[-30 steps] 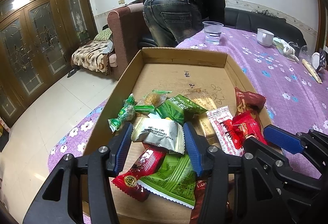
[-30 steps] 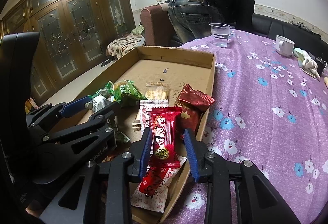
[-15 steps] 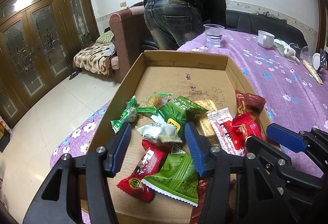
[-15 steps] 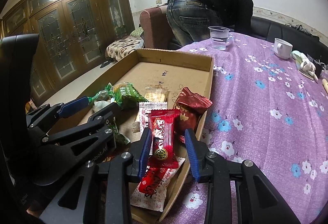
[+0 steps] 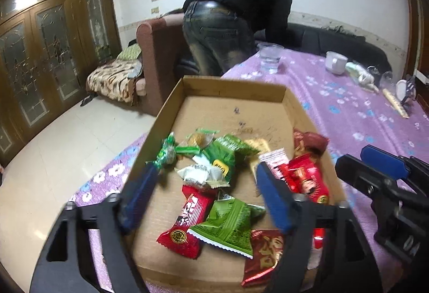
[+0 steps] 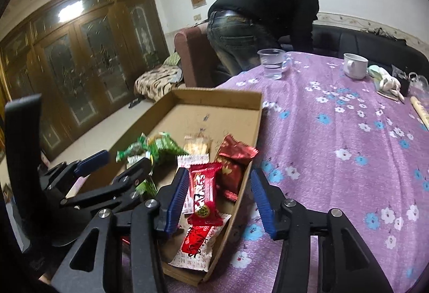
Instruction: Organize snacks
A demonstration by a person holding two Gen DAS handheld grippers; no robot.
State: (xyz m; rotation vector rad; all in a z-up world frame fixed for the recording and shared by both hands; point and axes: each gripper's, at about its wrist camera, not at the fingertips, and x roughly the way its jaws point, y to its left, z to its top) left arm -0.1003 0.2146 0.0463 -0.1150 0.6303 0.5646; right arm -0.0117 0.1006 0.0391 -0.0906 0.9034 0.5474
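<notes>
A: Start at the left. What is the left claw doing?

B: Its jaws have just been opening and now stand wide, gripping nothing. A white packet lies loose in the cardboard tray between the tips, touching neither. From that claw it sits at about twelve o'clock, long side running nine to three.

A: And what's near it?

B: A green packet and a red bar lie closer in, around six o'clock of the white one, the bar slanting roughly seven to one. The view is blurred there, so I can't be sure what overlaps what.

A: The right claw?

B: Its jaws have also just been opening; about half spread, holding nothing. A red packet lies in the tray's right corner, just beside the left pad, long axis twelve to six.

A: Which hand is nearer which?

B: Left for the white packet, right for the red one, I'd judge.
</notes>
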